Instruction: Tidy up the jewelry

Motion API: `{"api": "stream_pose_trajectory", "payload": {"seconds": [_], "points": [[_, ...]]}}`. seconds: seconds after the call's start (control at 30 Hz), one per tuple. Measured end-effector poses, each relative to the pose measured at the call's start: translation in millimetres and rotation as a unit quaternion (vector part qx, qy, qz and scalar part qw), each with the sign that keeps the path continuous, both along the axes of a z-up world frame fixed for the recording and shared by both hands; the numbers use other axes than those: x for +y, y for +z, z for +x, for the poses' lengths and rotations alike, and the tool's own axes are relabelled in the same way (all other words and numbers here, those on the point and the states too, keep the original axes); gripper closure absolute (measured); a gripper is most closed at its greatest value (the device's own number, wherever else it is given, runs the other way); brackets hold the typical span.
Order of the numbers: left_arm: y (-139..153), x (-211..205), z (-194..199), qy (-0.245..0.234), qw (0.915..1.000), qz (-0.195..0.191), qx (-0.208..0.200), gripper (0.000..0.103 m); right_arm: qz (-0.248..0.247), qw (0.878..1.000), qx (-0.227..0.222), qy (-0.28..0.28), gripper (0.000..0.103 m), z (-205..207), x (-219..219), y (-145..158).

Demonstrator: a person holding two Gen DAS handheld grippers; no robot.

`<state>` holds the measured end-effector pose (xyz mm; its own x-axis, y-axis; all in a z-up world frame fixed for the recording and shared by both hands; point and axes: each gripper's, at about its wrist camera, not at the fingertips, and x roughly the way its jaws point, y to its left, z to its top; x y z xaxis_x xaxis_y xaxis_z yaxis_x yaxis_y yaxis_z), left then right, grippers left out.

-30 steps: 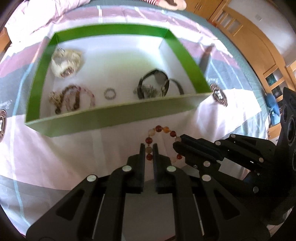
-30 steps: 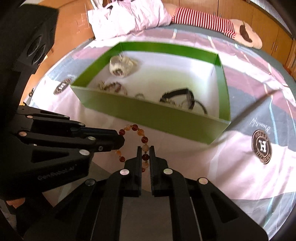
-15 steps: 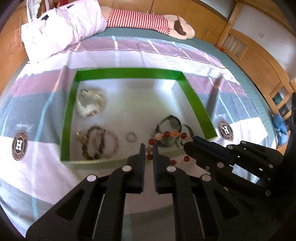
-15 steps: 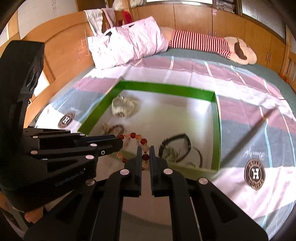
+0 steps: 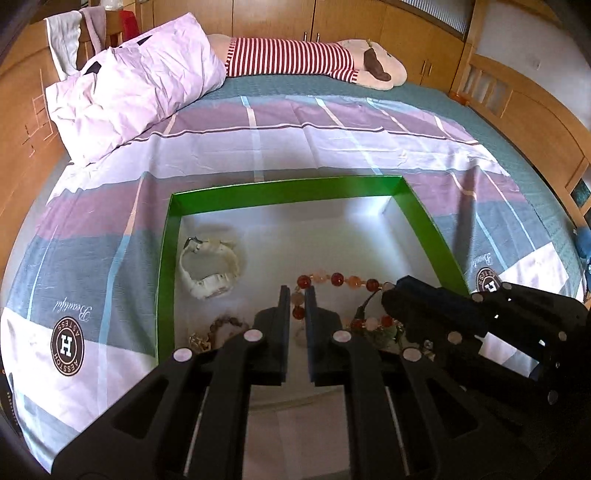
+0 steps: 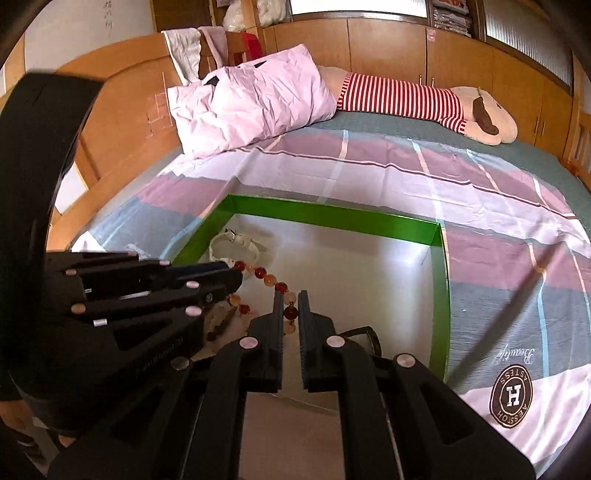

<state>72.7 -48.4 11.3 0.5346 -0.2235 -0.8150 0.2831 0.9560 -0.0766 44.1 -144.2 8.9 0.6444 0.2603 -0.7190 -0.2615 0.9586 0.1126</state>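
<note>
A wide bed fills the room, spread with a plaid sheet in purple, grey and white. A crumpled lilac pillow and a striped plush toy lie by the wooden headboard; wooden cabinets line the wall, daylight glowing.

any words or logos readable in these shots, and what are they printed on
"AESSTON" around a big "H": round brown badge on the bedsheet, upside down to the camera; a second badge shows in the left wrist view.
"Beautiful": cursive script on the sheet beside the badge, also upside down.
Handwritten characters on the white wall: too small to read.
Embossed lettering on the left gripper body: too dark to read.
</note>
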Motion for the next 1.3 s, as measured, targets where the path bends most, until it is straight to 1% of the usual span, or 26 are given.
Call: {"api": "stream_pose_trajectory", "payload": {"seconds": [0.1,0.2,0.23,0.27,0.3,0.37,0.4,0.43,0.47,0.5,0.53,0.57,0.67,0.73,0.77,0.83,0.9,0.93,1.0,1.07,1.17,1.3], "points": [[-5.8,0.8,2.2,0.004,0.9999,-0.003,0.011,0.095,-0.003,1.0,0.009,0.0,0.096,2.2,-0.6,-4.1],[-8.5,0.0,1.5,0.008,0.9999,0.009,0.008,0.095,-0.012,1.0,0.01,-0.008,0.093,2.0,-2.8,-5.9],[-9.8,0.2,1.8,0.008,0.9999,0.006,0.011,0.095,-0.01,1.0,0.013,-0.011,0.087,2.3,-5.0,-6.3],[-11.5,0.9,2.5,0.012,0.9998,0.005,0.015,0.095,-0.007,1.0,0.016,-0.019,0.073,2.6,-8.2,-6.2],[-13.1,1.9,3.2,0.018,0.9997,0.008,0.016,0.095,-0.008,0.999,0.014,-0.031,0.067,2.5,-11.9,-5.5],[-13.9,4.4,3.6,0.027,0.9994,0.014,0.015,0.094,-0.002,0.999,0.012,-0.048,0.044,2.1,-18.6,-3.5],[-13.3,5.9,3.6,0.031,0.9993,0.013,0.014,0.085,0.001,0.998,0.012,-0.057,0.04,1.7,-23.0,-2.4],[-12.0,8.5,3.3,0.037,0.9992,0.011,0.013,0.064,0.002,0.998,0.011,-0.065,0.033,1.0,-26.7,-1.4],[-10.5,10.1,3.0,0.043,0.9989,0.012,0.011,0.05,0.003,0.997,0.01,-0.073,0.028,0.3,-30.5,-0.4],[-7.9,13.7,1.8,0.055,0.9984,0.014,0.002,0.031,0.007,0.997,0.01,-0.081,0.025,-0.8,-35.2,0.8],[-5.5,15.6,0.6,0.057,0.9983,0.01,-0.005,0.025,0.012,0.996,0.01,-0.089,0.017,-2.1,-39.7,2.3],[-3.8,16.2,-0.3,0.053,0.9986,0.004,-0.005,0.025,0.014,0.995,0.01,-0.093,0.014,-2.7,-42.0,3.4],[-2.1,13.0,-3.3,0.044,0.999,0.004,-0.002,0.022,0.003,0.995,0.011,-0.101,0.011,-7.5,-44.3,5.1],[-2.2,9.0,-6.0,0.047,0.9986,0.022,-0.008,0.016,-0.017,0.993,0.016,-0.112,0.007,-10.1,-44.8,4.0],[-2.7,7.5,-6.6,0.048,0.9984,0.029,-0.009,0.015,-0.023,0.993,0.016,-0.117,0.004,-11.4,-45.1,3.7],[-3.8,7.4,-8.1,0.052,0.9982,0.031,-0.001,0.012,-0.038,0.991,0.012,-0.126,0.001,-13.7,-45.6,4.6],[-3.2,9.5,-9.8,0.057,0.998,0.027,0.007,0.011,-0.041,0.991,0.007,-0.124,0.001,-16.7,-46.0,6.1],[-2.1,10.2,-11.2,0.06,0.9977,0.03,0.006,0.007,-0.039,0.992,0.007,-0.123,0.001,-17.7,-47.7,6.4],[2.1,12.7,-14.9,0.07,0.9968,0.04,-0.003,0.002,-0.034,0.991,0.006,-0.128,0.001,-19.6,-49.2,7.4],[5.1,15.4,-17.4,0.071,0.9967,0.038,-0.003,0.002,-0.026,0.991,0.005,-0.127,0.001,-21.8,-49.5,6.8],[5.8,18.8,-18.4,0.072,0.9965,0.041,0.009,0.002,-0.018,0.992,0.003,-0.129,0.001,-24.0,-48.4,5.9],[6.0,22.3,-16.5,0.079,0.9958,0.044,0.016,0.002,-0.017,0.992,-0.004,-0.122,0.001,-24.3,-41.9,6.1]]}}
